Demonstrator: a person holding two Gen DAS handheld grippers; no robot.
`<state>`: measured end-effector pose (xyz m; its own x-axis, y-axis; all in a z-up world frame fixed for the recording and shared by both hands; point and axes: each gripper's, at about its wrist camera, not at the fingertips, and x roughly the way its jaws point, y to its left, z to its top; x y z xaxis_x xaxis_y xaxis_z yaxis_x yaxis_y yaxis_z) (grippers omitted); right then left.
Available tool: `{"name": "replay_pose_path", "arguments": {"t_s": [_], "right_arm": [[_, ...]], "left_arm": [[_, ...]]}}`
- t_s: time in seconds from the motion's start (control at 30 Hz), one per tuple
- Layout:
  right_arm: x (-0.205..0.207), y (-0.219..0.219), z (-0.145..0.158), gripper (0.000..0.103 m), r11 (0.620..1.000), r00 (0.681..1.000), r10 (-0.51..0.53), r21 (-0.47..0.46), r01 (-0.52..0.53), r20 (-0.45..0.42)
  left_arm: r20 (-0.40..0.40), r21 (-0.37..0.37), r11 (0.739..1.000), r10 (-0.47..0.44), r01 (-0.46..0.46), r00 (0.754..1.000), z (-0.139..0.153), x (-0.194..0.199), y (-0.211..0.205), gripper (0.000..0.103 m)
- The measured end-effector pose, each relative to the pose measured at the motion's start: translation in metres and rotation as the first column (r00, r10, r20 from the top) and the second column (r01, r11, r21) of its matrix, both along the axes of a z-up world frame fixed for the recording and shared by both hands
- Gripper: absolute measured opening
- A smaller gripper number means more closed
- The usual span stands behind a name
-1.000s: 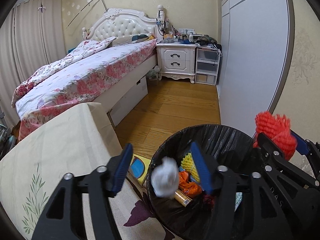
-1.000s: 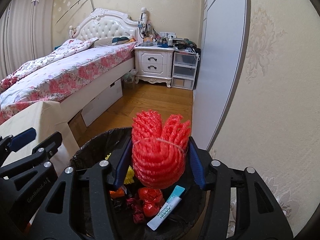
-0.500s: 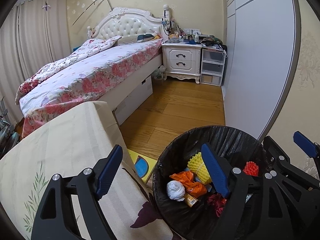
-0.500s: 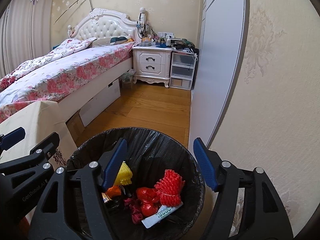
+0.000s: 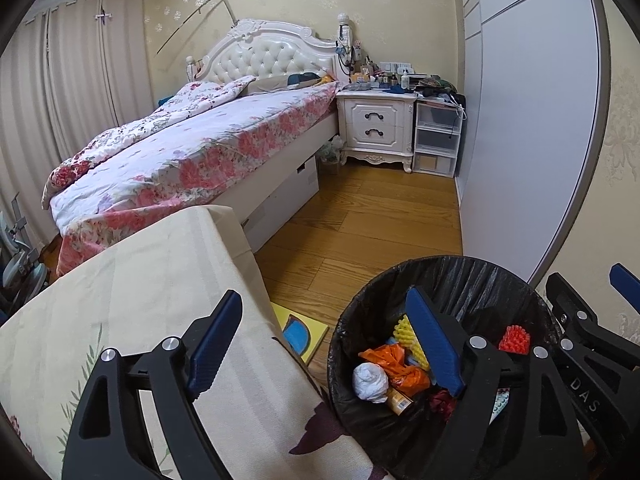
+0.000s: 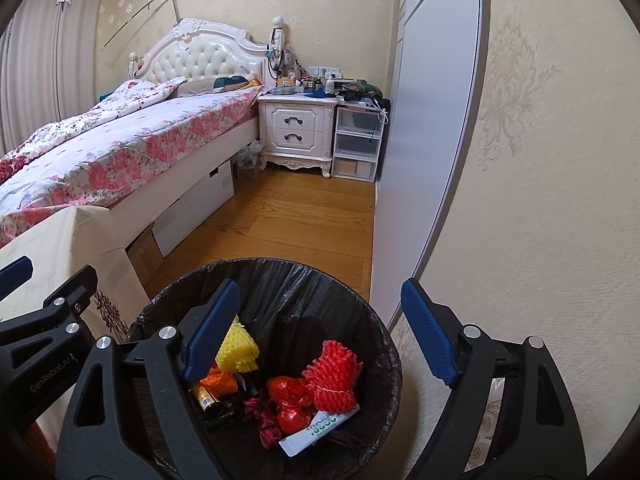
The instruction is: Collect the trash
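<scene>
A black-lined trash bin (image 5: 472, 276) (image 6: 288, 276) stands on the wood floor by the wall. Inside lie a white paper wad (image 5: 370, 378), an orange wrapper (image 5: 394, 364), yellow foam netting (image 6: 236, 354), red foam netting (image 6: 334, 374) and a white tube (image 6: 320, 428). My left gripper (image 5: 326, 346) is open and empty, above the table edge and the bin's left rim. My right gripper (image 6: 320, 340) is open and empty, above the bin.
A cloth-covered table (image 5: 132, 300) stands left of the bin. A yellow and blue board (image 5: 302, 336) lies on the floor between them. A bed (image 5: 192, 156), a nightstand (image 5: 376, 128) and a grey wardrobe door (image 5: 528, 128) stand beyond.
The right gripper opened and let the red netting fall into the bin. The white wad dropped from the left gripper into the bin. Both grippers pulled back a little.
</scene>
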<state>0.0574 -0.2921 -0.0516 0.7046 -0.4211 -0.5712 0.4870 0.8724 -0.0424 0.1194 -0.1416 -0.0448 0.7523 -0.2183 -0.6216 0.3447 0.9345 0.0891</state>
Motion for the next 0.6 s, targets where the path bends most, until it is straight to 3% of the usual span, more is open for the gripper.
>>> {"name": "replay_pose_path", "arguments": {"t_s": [0.6], "right_arm": [[-0.040, 0.051, 0.008, 0.083, 0.995, 0.995, 0.101, -0.005, -0.101, -0.014]], "left_arm": [[0.018, -0.007, 0.998, 0.062, -0.062, 0.998, 0.012, -0.047, 0.061, 0.083]]}}
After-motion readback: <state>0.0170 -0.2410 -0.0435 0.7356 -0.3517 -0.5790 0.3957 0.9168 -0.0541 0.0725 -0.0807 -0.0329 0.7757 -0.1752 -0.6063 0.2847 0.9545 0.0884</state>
